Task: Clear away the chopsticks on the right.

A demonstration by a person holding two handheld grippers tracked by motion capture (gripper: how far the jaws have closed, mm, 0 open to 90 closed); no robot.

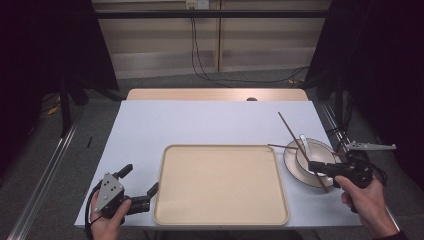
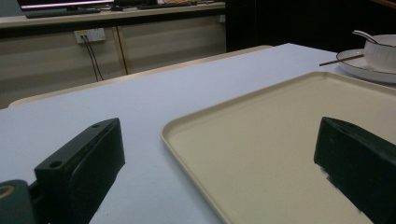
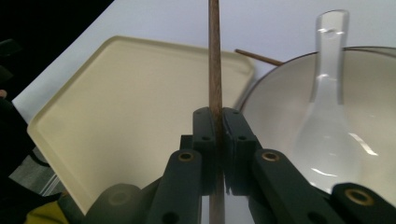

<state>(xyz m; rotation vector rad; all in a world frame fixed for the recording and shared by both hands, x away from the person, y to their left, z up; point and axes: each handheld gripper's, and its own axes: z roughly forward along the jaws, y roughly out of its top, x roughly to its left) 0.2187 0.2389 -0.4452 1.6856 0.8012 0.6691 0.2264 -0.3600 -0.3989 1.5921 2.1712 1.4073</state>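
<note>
Pinching chopstick (image 3: 214, 56), second chopstick (image 3: 259, 57) behind.

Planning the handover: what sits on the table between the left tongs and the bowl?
The beige tray fills that stretch, bare on top, between the left tongs and the bowl, seen in the high view.

light: bright table (image 1: 150, 125), dark surround | focus: sharp | glare: spoon (image 3: 327, 140)

A white-topped table (image 1: 200, 120) with a wooden far edge stands on grey floor (image 1: 45, 170), flanked by dark curtains (image 1: 45, 45); behind it a pale wooden cabinet (image 1: 165, 50) lines the wall, black cables (image 1: 200, 60) trailing down from a socket (image 1: 196, 4)
</note>
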